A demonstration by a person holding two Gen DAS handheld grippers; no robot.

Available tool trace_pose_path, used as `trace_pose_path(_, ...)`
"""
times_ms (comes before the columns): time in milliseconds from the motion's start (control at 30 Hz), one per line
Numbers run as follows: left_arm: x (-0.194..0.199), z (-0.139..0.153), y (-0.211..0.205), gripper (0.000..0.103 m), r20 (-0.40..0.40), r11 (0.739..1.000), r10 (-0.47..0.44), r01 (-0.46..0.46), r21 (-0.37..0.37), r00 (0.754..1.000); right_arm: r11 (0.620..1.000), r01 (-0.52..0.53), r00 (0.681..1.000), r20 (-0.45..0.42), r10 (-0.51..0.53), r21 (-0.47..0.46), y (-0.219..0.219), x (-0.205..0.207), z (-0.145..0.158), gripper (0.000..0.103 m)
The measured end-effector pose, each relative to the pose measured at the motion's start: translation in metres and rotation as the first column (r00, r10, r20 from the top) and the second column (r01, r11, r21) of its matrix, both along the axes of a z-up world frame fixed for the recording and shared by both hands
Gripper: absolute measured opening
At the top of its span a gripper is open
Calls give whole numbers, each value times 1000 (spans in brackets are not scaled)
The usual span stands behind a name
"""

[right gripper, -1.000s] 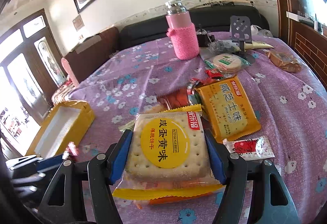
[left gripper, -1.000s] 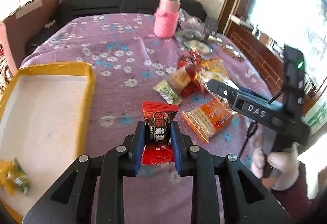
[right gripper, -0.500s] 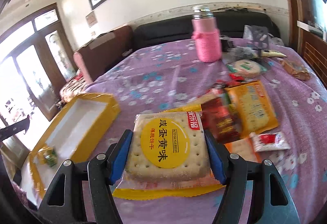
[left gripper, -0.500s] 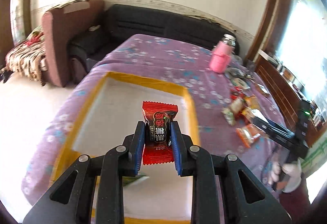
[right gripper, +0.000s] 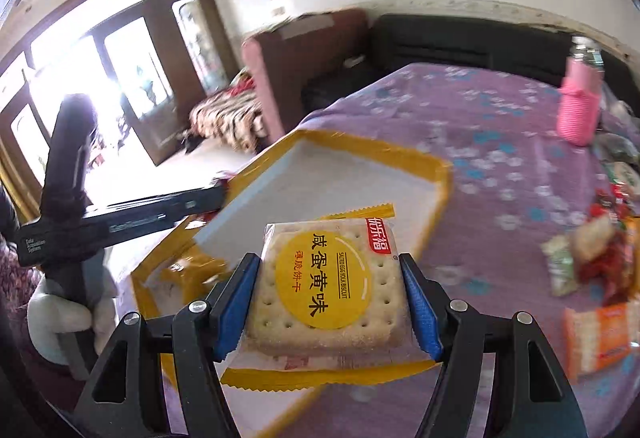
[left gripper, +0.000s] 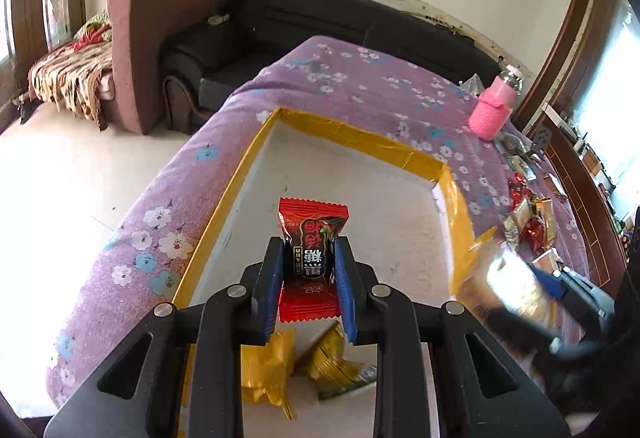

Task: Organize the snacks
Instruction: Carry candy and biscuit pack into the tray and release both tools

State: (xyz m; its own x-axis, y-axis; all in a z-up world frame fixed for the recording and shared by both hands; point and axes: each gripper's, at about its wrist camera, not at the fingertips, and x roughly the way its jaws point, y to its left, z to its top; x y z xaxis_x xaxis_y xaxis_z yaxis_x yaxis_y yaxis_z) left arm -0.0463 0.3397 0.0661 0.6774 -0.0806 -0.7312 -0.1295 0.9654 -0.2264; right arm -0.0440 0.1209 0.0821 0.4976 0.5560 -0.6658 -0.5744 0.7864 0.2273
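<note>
My left gripper [left gripper: 309, 270] is shut on a red candy packet [left gripper: 312, 258] and holds it above the white floor of the yellow-rimmed box [left gripper: 360, 142]. Two yellow-green snack packets [left gripper: 320, 358] lie in the box below it. My right gripper [right gripper: 330, 290] is shut on a yellow salted egg yolk biscuit pack [right gripper: 332, 286], held over the box's near right edge [right gripper: 436, 174]. That pack shows blurred at the right of the left wrist view [left gripper: 512, 282]. The left gripper's body shows at the left of the right wrist view [right gripper: 120, 218].
A pile of loose snacks [right gripper: 592, 258] lies on the purple flowered cloth [left gripper: 360, 78] right of the box. A pink bottle [left gripper: 494, 112] stands at the far right. The table's left edge drops to the floor [left gripper: 80, 178]. A dark sofa [left gripper: 340, 18] is behind.
Both grippers have swung left from the snack pile to the box, each keeping its packet. The left one now hangs over the box's inside, the right one reaches its edge.
</note>
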Motion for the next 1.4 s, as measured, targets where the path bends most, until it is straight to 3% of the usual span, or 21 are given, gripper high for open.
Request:
trace_pose_path(233,17,-18,5,23,-66,1000,11,-11,-6,998,996,-39,997,-64,34,-76,37,9,-29,69)
trace_pose_path(533,20,-29,4,25,-104,999,31,-32,-9,994,994,-57,992,-118,46,-89,47,18,-49,70)
trace_pose_path(733,4,-12,-4,52,-68,992,106,-102,72,992,998,-55,991,-123,49,-42,42,20,-47,70)
trace_pose_path(900,-23,11,-27,68,15,981,123,-124,151,992,999,-34,996,-82,34,-1,21,6,-33,70)
trace_pose_path(1167,-66,43,-70,75,109,973,103,-122,195,989,998,20,1000,-24,-18,61,-31,-15,-9,72)
trace_pose_path(1400,-78,49,-107,77,119,961,48,-78,264,992,992,93,995,-29,-90,84,-78,-21,-11,72)
